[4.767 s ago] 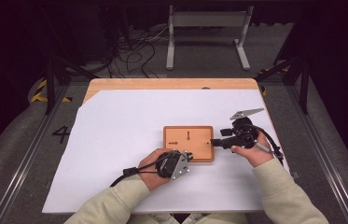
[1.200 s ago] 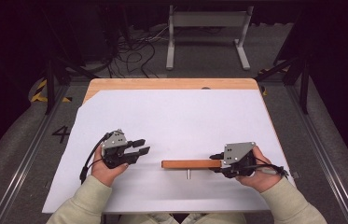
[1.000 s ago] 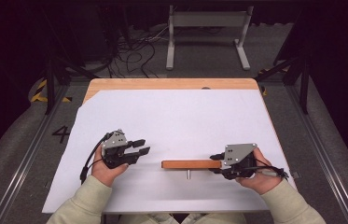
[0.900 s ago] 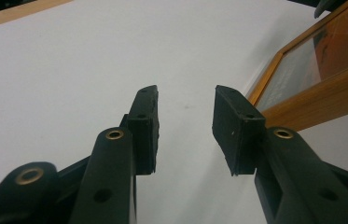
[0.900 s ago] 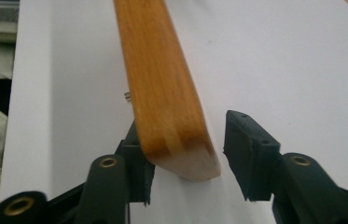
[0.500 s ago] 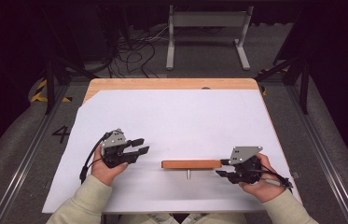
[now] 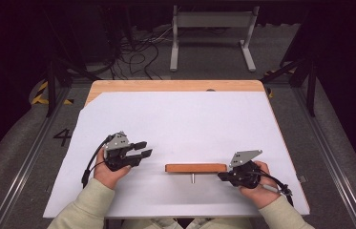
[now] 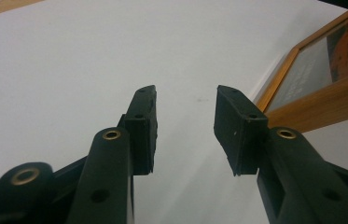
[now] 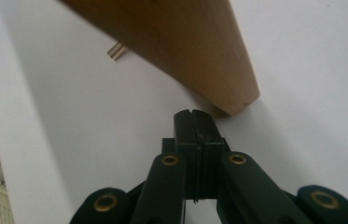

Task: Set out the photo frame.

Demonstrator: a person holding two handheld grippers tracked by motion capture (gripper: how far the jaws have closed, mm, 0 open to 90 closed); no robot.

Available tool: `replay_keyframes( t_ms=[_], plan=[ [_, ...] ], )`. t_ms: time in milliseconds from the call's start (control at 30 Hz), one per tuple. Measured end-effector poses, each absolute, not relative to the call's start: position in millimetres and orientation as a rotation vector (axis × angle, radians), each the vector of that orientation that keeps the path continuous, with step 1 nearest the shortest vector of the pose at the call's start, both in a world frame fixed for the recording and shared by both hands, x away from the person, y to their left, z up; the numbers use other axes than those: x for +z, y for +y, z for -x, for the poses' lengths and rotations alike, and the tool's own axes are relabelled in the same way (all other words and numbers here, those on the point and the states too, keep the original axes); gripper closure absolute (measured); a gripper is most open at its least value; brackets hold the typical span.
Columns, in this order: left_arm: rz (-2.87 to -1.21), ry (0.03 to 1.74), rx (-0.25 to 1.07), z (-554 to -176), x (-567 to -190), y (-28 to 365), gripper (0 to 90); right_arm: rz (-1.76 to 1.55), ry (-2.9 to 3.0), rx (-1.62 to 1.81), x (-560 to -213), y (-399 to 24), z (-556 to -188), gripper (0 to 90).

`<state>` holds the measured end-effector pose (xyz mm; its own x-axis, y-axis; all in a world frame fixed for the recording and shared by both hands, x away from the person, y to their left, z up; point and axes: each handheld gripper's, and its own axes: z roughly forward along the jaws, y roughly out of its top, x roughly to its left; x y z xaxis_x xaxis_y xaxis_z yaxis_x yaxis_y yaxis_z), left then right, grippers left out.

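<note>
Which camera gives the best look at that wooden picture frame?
The left gripper view: the wooden picture frame shows its glazed front and border there. The high view sees it from above, standing on edge. The right gripper view catches a blurred corner.

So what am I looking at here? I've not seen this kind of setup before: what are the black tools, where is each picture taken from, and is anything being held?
A person sits at a table covered by a white sheet and holds a hand-held two-jaw tool in each hand. The high view looks down from above; the other two pictures come from cameras riding on each tool, looking along its black jaws. The left gripper has its jaws apart with nothing between them. The right gripper has just closed its jaws together, empty, beside the corner of the wooden picture frame, which stands on its edge on the sheet with a small metal peg at its back. Nothing is held.
</note>
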<state>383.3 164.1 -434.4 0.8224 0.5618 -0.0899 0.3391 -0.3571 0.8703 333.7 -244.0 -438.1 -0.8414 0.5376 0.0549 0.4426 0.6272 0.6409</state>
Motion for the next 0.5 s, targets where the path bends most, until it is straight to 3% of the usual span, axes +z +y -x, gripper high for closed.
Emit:
replay_keyframes(
  t_ms=[500],
  plan=[
    [-1.980,0.671,0.278,-381.7,-434.2,165.9,58.8,-0.946,2.653,1.060,-441.1,-240.9,-359.3,90.0]
  ],
)
